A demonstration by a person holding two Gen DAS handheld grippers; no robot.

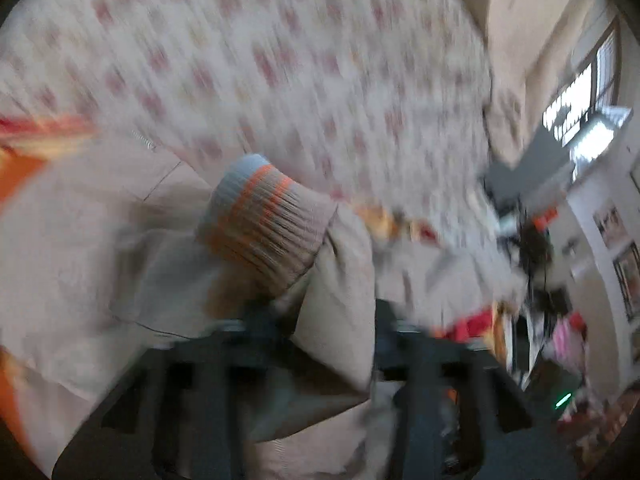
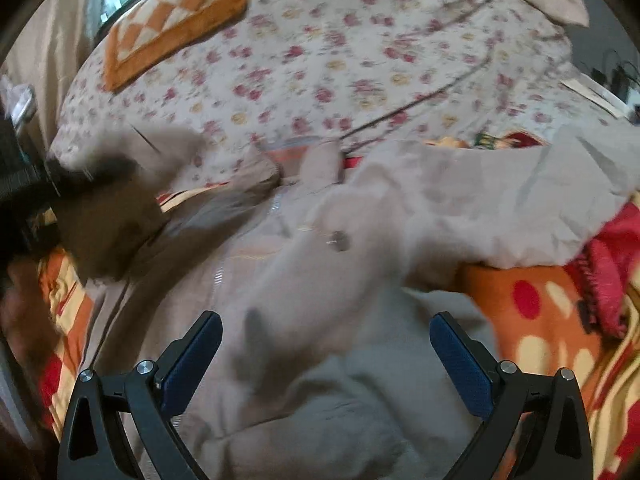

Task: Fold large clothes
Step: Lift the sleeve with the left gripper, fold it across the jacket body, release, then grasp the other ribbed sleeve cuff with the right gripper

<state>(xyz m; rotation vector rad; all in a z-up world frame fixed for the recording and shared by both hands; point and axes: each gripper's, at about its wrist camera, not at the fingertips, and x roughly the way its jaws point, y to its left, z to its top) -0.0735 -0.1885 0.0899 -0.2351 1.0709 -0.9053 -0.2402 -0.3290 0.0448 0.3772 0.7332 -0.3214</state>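
A large beige jacket with a zip and a metal snap lies spread on a bed. Its sleeve ends in a ribbed cuff with orange and pale blue stripes. My left gripper is shut on the sleeve just behind the cuff and holds it lifted; the view is blurred by motion. My right gripper is open wide and empty, its blue pads hovering over the jacket's body. The left gripper also shows as a dark blurred shape in the right wrist view, holding beige cloth.
A floral bedsheet covers the bed behind the jacket. An orange checked pillow lies at the back left. An orange and red spotted blanket lies under the jacket at the right. A window and room clutter stand at the right.
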